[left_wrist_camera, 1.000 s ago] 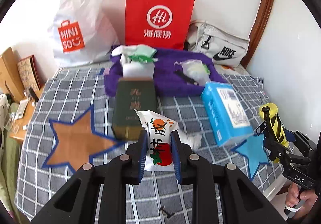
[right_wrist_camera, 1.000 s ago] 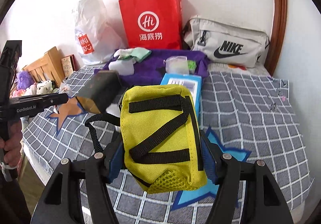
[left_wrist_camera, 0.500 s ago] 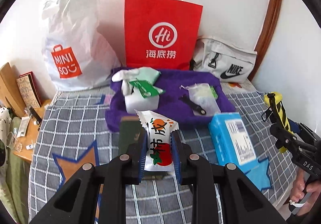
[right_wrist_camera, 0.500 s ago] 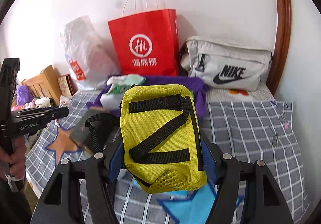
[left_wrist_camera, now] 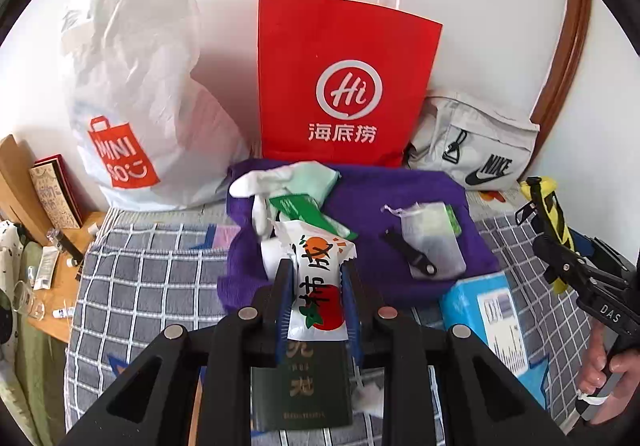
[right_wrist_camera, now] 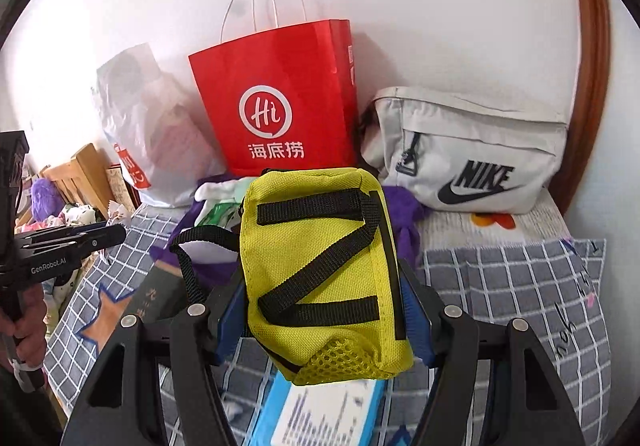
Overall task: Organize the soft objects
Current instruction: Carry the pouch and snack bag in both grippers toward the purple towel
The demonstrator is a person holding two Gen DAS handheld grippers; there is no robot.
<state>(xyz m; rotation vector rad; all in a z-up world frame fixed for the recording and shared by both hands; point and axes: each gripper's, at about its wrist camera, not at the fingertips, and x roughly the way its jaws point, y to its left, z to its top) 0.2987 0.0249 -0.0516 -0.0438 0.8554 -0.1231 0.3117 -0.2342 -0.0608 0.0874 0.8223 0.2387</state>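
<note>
The left tongs (left_wrist_camera: 316, 300) pinch a light, crinkly white snack packet (left_wrist_camera: 318, 282); the right tongs (right_wrist_camera: 324, 322) squeeze a soft, squishy yellow fabric pouch (right_wrist_camera: 320, 278) around its middle.

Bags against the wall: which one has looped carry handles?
The red paper bag, in the middle; the white Miniso plastic bag and grey Nike bag show none.

Black hand-held gripper (left_wrist_camera: 316, 300), blue pads (left_wrist_camera: 283, 298), silver screws

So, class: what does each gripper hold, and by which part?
Left gripper: snack packet, gripped by its lower half. Right gripper: yellow pouch, by its sides.
</note>
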